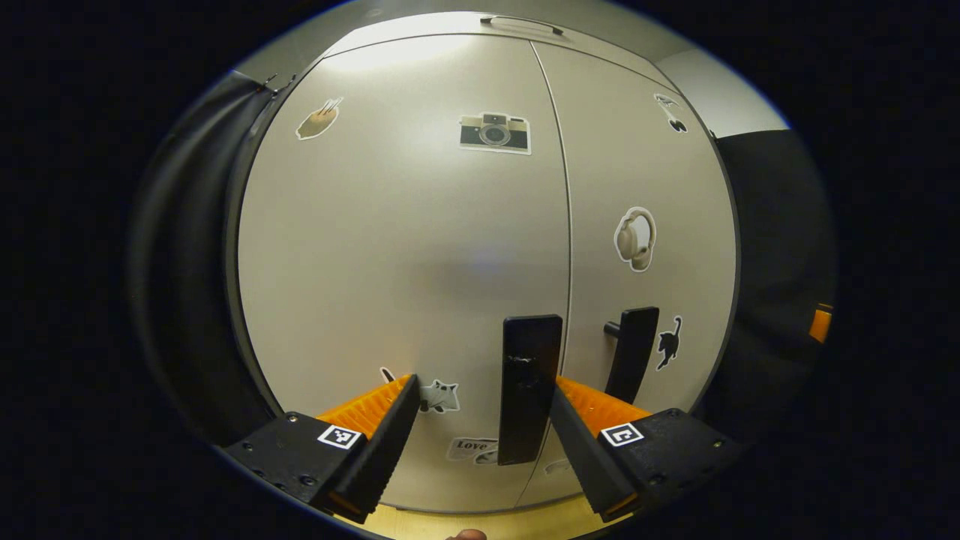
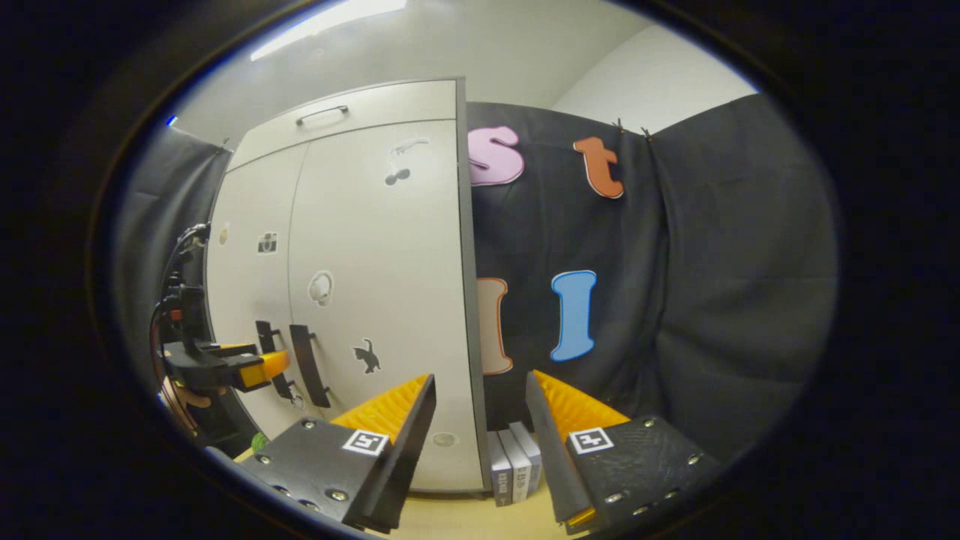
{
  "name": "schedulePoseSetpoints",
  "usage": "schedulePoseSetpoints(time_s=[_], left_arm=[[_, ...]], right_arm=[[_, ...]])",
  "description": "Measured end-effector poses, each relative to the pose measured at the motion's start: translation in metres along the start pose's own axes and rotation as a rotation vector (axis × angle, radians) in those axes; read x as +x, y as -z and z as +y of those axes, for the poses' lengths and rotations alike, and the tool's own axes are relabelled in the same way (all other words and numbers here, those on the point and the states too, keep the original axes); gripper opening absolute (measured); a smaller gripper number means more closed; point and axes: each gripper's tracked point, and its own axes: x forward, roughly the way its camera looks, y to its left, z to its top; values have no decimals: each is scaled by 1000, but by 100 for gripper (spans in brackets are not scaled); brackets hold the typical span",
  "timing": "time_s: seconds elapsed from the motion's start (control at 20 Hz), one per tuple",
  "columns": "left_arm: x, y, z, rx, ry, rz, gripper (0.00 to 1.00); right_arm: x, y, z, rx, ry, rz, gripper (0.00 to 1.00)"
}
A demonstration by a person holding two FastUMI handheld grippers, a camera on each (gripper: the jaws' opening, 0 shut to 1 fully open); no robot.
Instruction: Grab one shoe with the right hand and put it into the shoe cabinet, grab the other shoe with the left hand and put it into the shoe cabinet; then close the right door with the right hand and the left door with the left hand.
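Shoe cabinet (image 1: 420, 247) seen head-on in the left gripper view, both pale doors flush and closed, with a narrow seam running between them. My left gripper (image 1: 480, 409) hangs close to the front of the left door (image 1: 390, 262), jaws spread wide and gripping nothing. The left door's handle (image 1: 529, 390), a dark upright bar, stands between my two fingers, nearer the right one; I cannot tell whether that finger touches it. The right door's handle (image 1: 631, 352) stands just right of the seam, outside my fingers. Stickers mark both doors: a camera sticker (image 1: 495, 133) high on the left door, a headphone sticker (image 1: 635, 238) and a cat sticker (image 1: 668, 343) on the right door (image 1: 645, 187).

In the right gripper view the cabinet (image 2: 375, 247) stands to the left and farther off, seen at an angle, with my left gripper (image 2: 262, 366) at the two handles. My right gripper (image 2: 480, 405) is well apart from the cabinet, jaws wide and empty, pointing at its right edge and the black cloth wall (image 2: 712, 285). A few slim boxes (image 2: 514, 461) stand on the wooden floor (image 2: 480, 521) beside the cabinet's right side.
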Motion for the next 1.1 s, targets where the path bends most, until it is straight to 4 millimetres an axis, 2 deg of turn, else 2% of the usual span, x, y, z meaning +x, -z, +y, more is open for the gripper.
schedulePoseSetpoints(time_s=[0.1,0.2,0.5,0.75,0.8,0.85,1.1], left_arm=[[-9,-4,0,2,-7,-9,100],[-28,-12,1,7,-23,-25,100],[-109,-39,-3,34,-60,-53,100],[-179,-53,-29,59,-64,-92,100],[-192,-55,-35,52,-66,-99,100],[-203,-57,-42,43,-70,-107,99],[-249,-65,-69,14,-99,-146,99]], right_arm=[[-5,-3,6,2,-20,-4,73],[-12,-7,12,7,-42,-5,75],[-46,-29,22,22,-101,-24,74],[-90,-48,21,22,-139,-50,74],[-101,-50,20,23,-150,-51,71],[-110,-53,20,21,-164,-51,74],[-150,-62,8,19,-213,-62,72]])
